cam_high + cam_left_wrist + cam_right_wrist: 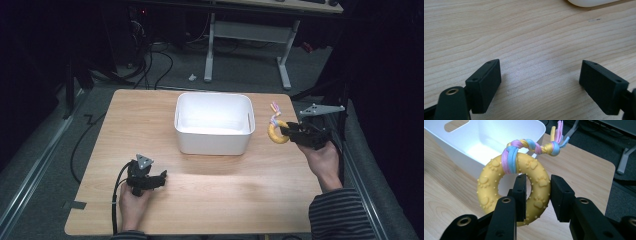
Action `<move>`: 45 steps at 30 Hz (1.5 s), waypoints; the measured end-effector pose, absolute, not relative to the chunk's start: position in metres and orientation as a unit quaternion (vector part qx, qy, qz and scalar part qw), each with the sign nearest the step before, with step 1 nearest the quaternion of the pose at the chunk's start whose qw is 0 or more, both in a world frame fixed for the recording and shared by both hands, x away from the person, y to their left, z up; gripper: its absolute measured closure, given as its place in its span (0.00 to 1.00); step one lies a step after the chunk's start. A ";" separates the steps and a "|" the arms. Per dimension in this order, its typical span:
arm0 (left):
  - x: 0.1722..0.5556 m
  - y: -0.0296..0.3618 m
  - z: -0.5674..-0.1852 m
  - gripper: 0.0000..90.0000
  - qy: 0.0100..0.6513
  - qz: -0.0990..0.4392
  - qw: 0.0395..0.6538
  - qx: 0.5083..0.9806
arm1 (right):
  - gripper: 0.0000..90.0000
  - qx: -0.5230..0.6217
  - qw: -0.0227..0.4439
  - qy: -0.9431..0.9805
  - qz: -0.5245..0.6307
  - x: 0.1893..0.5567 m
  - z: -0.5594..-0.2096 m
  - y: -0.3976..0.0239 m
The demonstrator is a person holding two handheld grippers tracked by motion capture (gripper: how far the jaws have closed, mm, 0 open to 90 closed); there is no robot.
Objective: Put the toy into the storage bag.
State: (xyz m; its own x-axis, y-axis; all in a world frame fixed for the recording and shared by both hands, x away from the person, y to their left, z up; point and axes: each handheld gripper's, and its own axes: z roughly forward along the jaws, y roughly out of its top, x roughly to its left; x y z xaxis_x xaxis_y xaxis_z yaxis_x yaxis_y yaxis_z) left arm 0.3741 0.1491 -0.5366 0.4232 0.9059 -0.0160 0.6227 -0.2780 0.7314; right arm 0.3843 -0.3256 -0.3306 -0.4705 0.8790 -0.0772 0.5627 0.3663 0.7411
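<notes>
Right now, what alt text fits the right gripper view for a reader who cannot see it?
Black tongs pinch a yellow ring toy with paw prints, one jaw through its hole. A pink, blue and yellow braided rope is tied on top. A white bin sits behind on the wooden table.

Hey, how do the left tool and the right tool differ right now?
The left tool is open with nothing between its jaws; the right tool is shut on the yellow ring toy. The left tool sits low over the bare table, near the person's edge; the right tool is held up beside the white bin, at its right. Both are black two-jaw tools, each held in one hand.
</notes>
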 end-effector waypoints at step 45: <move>0.374 0.149 -0.536 0.20 0.495 0.208 0.339 0.773 | 0.75 0.426 0.216 0.814 0.332 0.447 -0.318 -0.248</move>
State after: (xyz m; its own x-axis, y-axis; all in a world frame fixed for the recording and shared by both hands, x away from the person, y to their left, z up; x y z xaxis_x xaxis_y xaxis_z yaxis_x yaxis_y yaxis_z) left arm 0.3740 0.1491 -0.5365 0.4242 0.9054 -0.0151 0.6238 -0.2801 0.7297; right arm 0.4473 -0.2484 -0.3176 -0.5444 0.8360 -0.0690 0.5489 0.4173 0.7243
